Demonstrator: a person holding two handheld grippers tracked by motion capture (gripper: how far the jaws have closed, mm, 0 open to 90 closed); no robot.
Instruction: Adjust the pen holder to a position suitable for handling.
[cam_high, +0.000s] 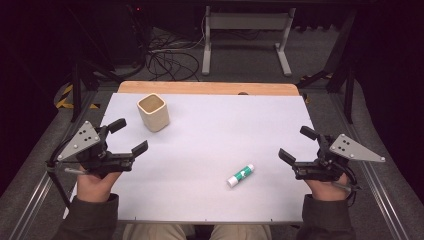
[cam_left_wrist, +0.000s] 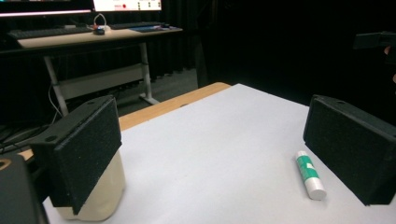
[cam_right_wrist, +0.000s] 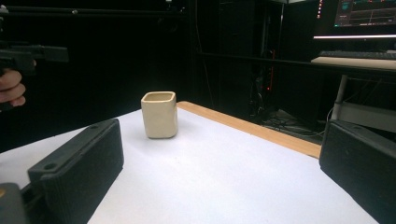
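A cream square cup (cam_high: 153, 112) stands upright at the back left of the white table (cam_high: 210, 130). A white glue stick with a green label (cam_high: 240, 175) lies on its side at the front right. My left gripper (cam_high: 128, 136) hovers at the left edge, open and empty, just in front of the cup. My right gripper (cam_high: 298, 144) hovers at the right edge, open and empty, to the right of the glue stick. The left gripper view has the cup (cam_left_wrist: 105, 198) behind its left jaw and the glue stick (cam_left_wrist: 310, 174) by its right jaw. The right gripper view looks at the cup (cam_right_wrist: 159, 114) between wide jaws.
A wooden strip (cam_high: 207, 88) runs along the table's far edge. Beyond it stand a metal desk frame (cam_high: 245, 35) and loose cables (cam_high: 167, 57) on the floor. Dark floor and rails flank both sides of the table.
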